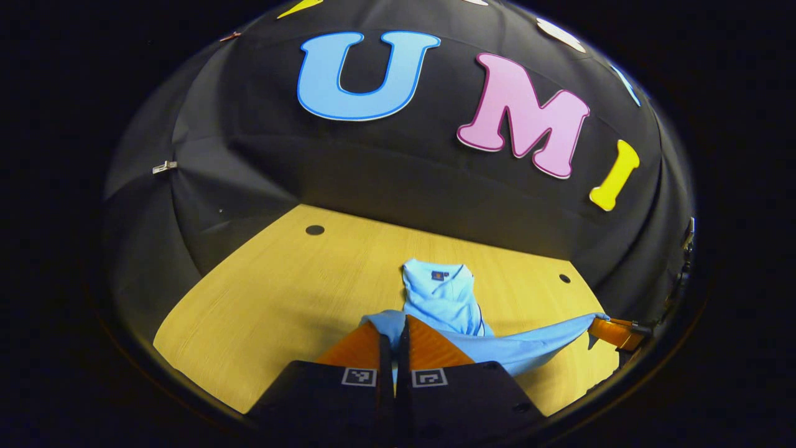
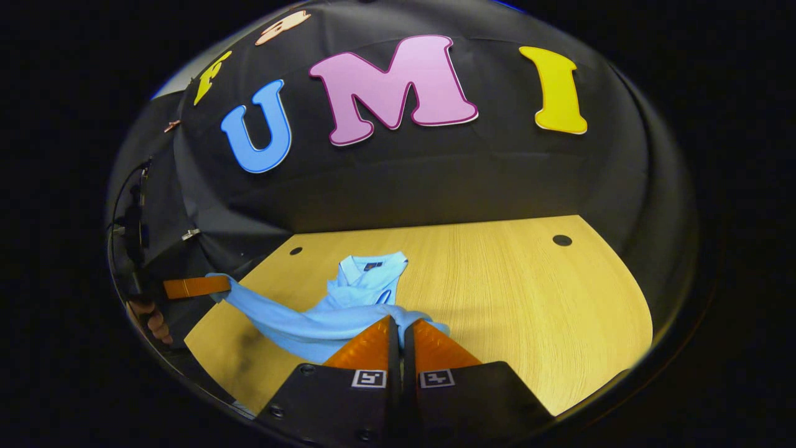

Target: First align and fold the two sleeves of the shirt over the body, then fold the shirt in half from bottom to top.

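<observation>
The shirt (image 1: 443, 298) stretches between both grippers, its collar end resting on the table (image 1: 280, 292) ahead of them. The left gripper (image 1: 393, 333) and right gripper (image 2: 400, 330) each pinch its hem, jaws closed on the cloth.

One shirt (image 1: 443, 297) is counted, light blue, spread on one wooden table (image 1: 280, 292). Two grippers are counted: the left gripper (image 1: 394, 336) and the right gripper (image 2: 401, 336), each with two fingers closed on the shirt's near edge. Two round holes are seen in the far part of the table, one at the left (image 2: 296, 251) and one at the right (image 2: 562, 240). One hand (image 2: 155, 320) is seen at the far left of the right gripper view.
</observation>
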`<control>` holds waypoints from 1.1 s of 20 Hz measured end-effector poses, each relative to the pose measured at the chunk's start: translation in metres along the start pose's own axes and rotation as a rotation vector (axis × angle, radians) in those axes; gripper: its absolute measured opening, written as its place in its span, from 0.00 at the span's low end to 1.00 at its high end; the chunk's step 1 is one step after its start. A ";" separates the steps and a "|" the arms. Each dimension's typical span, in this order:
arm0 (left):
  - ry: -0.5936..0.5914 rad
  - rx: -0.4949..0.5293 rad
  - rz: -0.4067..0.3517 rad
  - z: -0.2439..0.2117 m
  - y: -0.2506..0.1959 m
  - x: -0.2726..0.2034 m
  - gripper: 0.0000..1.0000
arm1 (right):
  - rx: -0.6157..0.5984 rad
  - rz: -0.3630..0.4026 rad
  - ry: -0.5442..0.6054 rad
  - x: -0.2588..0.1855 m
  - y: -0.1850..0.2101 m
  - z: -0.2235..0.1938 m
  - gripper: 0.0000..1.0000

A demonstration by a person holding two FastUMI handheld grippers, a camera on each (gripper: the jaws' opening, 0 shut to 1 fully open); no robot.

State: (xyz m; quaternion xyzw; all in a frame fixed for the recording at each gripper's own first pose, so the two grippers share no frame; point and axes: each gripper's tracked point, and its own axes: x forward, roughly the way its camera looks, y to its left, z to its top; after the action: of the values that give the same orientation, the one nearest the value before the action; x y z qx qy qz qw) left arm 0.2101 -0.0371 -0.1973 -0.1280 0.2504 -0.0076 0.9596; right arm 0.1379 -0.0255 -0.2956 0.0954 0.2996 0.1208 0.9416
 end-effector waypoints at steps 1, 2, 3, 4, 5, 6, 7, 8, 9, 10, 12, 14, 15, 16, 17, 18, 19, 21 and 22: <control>-0.012 -0.004 0.006 0.008 0.000 0.012 0.11 | 0.003 -0.004 -0.014 0.012 -0.002 0.009 0.05; -0.022 -0.011 0.007 0.017 -0.001 0.024 0.06 | 0.008 -0.007 -0.024 0.024 -0.004 0.018 0.05; -0.031 -0.019 0.009 0.024 -0.002 0.036 0.11 | 0.011 -0.009 -0.033 0.037 -0.005 0.024 0.05; -0.041 -0.026 0.012 0.030 -0.003 0.051 0.11 | 0.007 -0.009 -0.040 0.050 -0.006 0.031 0.05; -0.053 -0.026 0.015 0.038 -0.003 0.066 0.06 | -0.006 -0.014 -0.049 0.059 -0.007 0.041 0.05; -0.060 -0.020 0.023 0.043 -0.002 0.080 0.06 | -0.019 -0.017 -0.054 0.073 -0.008 0.045 0.05; -0.057 -0.014 0.030 0.046 0.000 0.096 0.06 | -0.028 -0.021 -0.052 0.085 -0.009 0.047 0.05; -0.056 -0.011 0.037 0.046 0.001 0.110 0.06 | -0.034 -0.024 -0.050 0.099 -0.010 0.049 0.05; -0.051 -0.012 0.053 0.047 0.006 0.124 0.06 | -0.040 -0.031 -0.044 0.113 -0.013 0.049 0.05; -0.042 -0.021 0.068 0.047 0.011 0.137 0.06 | -0.040 -0.041 -0.039 0.127 -0.016 0.049 0.05; -0.020 -0.057 0.089 0.045 0.017 0.166 0.06 | -0.030 -0.058 -0.020 0.156 -0.024 0.044 0.05; 0.017 -0.091 0.119 0.035 0.028 0.195 0.06 | -0.018 -0.064 0.013 0.183 -0.030 0.034 0.05; 0.032 -0.097 0.130 0.029 0.033 0.207 0.06 | -0.017 -0.064 0.036 0.194 -0.032 0.028 0.05; 0.049 -0.089 0.145 0.023 0.039 0.215 0.06 | -0.019 -0.062 0.055 0.207 -0.034 0.021 0.05; 0.067 -0.079 0.155 0.018 0.044 0.226 0.06 | -0.029 -0.064 0.082 0.219 -0.036 0.013 0.05; 0.087 -0.072 0.163 0.011 0.047 0.236 0.06 | -0.036 -0.069 0.103 0.227 -0.038 0.003 0.05; 0.107 -0.072 0.171 0.005 0.048 0.243 0.06 | -0.045 -0.078 0.122 0.237 -0.040 -0.005 0.05; 0.134 -0.071 0.186 -0.005 0.052 0.261 0.06 | -0.055 -0.096 0.151 0.252 -0.045 -0.018 0.05; 0.149 -0.065 0.195 -0.012 0.054 0.266 0.06 | -0.052 -0.104 0.161 0.256 -0.047 -0.023 0.05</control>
State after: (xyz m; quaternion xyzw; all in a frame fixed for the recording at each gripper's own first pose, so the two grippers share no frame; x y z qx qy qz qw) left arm 0.4341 -0.0090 -0.3479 -0.1332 0.3323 0.0846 0.9299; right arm 0.3351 0.0052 -0.4645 0.0450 0.3757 0.0866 0.9216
